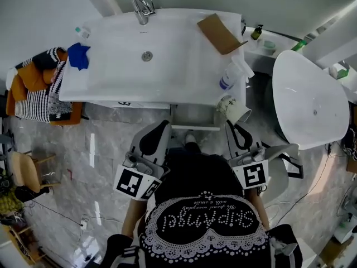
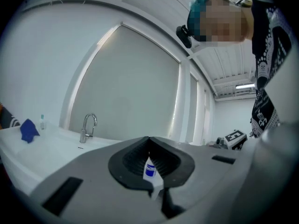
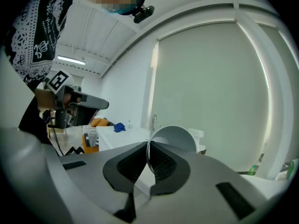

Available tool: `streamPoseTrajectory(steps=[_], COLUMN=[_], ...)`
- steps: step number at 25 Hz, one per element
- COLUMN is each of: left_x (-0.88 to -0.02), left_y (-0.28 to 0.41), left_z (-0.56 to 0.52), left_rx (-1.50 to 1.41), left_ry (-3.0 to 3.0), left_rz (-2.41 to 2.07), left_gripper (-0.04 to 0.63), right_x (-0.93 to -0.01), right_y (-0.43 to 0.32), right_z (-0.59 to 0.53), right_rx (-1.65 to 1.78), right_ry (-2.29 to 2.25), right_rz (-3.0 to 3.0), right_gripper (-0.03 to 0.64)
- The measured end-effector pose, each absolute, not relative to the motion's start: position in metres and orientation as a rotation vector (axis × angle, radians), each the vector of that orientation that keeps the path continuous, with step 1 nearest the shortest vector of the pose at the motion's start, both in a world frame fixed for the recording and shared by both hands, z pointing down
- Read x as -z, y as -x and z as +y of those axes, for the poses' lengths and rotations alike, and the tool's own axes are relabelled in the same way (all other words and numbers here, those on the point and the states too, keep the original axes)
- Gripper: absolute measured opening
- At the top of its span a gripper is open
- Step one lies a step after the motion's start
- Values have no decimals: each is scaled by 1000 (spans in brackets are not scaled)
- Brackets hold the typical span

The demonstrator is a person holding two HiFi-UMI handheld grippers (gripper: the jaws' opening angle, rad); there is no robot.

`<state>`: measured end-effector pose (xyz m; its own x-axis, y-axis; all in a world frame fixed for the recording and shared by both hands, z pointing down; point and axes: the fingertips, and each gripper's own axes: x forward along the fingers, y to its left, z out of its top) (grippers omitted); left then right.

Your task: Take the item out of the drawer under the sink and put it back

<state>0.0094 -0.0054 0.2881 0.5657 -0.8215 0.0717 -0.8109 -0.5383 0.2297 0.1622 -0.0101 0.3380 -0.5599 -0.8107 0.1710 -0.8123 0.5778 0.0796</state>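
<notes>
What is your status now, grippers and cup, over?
Right gripper shut on white cup rim, cup near sink front edge. Left gripper shut, hold unclear. Spray bottle stands close by cup.

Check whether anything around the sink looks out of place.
A brown cardboard sheet lies askew on the far right corner of the sink top, an odd thing to find beside a basin. Nothing looks spilled or broken.

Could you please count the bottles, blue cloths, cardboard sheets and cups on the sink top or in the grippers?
Bottles: 2, small clear bottle, white bottle with a blue label
Cloths: 1, blue cloth
Cardboard: 1, cardboard sheet
Cups: 1, cup in the right gripper
Total: 5
</notes>
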Motion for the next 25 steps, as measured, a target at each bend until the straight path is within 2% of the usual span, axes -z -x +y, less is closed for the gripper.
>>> streamPoseTrajectory(steps=[10, 25], left_x=[-284, -291], left_y=[21, 7], left_z=[0, 2], left_rx=[86, 43], left_ry=[-2522, -2537], left_rz=[-1451, -1377], left_gripper=[5, 5], right_x=[-337, -335], right_y=[-174, -180], right_z=[9, 5], right_rx=[-85, -111], right_ry=[-1455, -1497], right_rz=[-2586, -2564], right_gripper=[26, 26])
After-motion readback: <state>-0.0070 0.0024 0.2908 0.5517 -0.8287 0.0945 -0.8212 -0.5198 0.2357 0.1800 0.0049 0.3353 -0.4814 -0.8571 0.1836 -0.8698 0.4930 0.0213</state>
